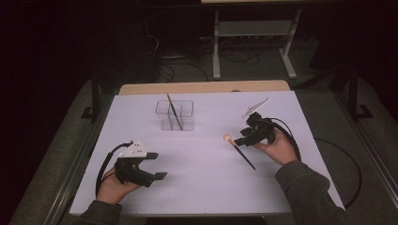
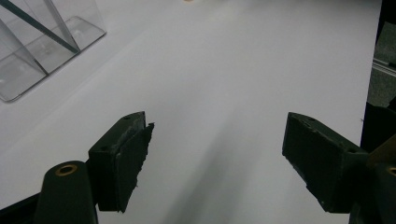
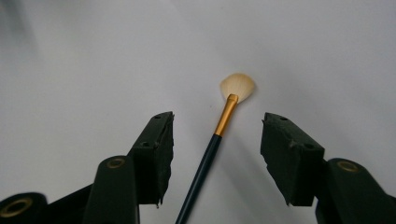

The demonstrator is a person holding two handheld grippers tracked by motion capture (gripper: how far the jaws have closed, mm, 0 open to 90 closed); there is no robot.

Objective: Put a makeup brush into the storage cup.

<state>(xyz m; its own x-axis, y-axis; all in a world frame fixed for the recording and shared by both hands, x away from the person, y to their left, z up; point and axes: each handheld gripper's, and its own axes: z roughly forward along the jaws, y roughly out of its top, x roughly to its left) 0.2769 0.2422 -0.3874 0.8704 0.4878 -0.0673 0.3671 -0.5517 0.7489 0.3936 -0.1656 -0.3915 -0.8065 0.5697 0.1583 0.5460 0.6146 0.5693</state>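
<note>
A fan brush (image 1: pixel 239 149) with a dark handle, gold ferrule and pale bristles lies on the white table, right of centre. My right gripper (image 1: pixel 240 139) hovers over its upper handle. In the right gripper view the brush (image 3: pixel 219 130) runs between the two jaws, which stand apart from it on both sides. A clear two-compartment holder (image 1: pixel 175 115) stands at the back centre with another dark brush (image 1: pixel 174 111) leaning in it. My left gripper (image 1: pixel 156 165) rests at the front left, open and empty; its own view shows the holder (image 2: pixel 28 60) at the upper left.
The white sheet (image 1: pixel 202 187) covers the table, with a wooden edge (image 1: pixel 204 87) at the back. Cables trail from both grippers. A metal stand (image 1: pixel 253 37) is on the dark floor beyond the table.
</note>
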